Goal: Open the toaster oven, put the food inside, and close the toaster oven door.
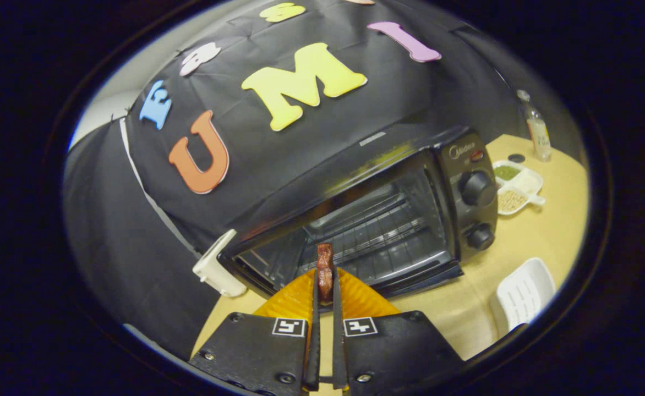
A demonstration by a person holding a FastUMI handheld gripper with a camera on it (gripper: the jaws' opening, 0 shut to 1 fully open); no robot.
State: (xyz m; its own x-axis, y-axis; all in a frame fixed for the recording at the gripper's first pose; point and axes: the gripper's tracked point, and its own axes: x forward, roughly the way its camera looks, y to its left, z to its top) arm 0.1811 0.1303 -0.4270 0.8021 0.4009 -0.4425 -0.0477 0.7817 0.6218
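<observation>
Black cloth walled the booth behind a tan tabletop (520, 242), w/ the oven (366, 220) set near the back, door already down & the wire rack (377, 231) showing inside. The tongs (326, 286) were pressed nearly together, pinching the food (325, 269), a dark reddish strip standing upright btwn the tips, just ahead of the cavity mouth and above the lowered door. Off to the oven's knob side sat a sectioned dish (520, 184) w/ grains, a bottle (537, 126) beyond it, and an empty white tray (526, 300) nearer the tongs; a white block (218, 267) lay by the oven's other corner. Step in hand looked like carrying the food in, so opening was done, placing & closing not yet. Risks from here: the strip was thin and held by its lower end only, so it could twist or slip out if the grip eased early, landing on the door rather than the rack. Coming in too low could knock the tips against the door edge; too deep or too high, against the rack or cavity top. A narrow piece could also drop thru the rack wires on release.
</observation>
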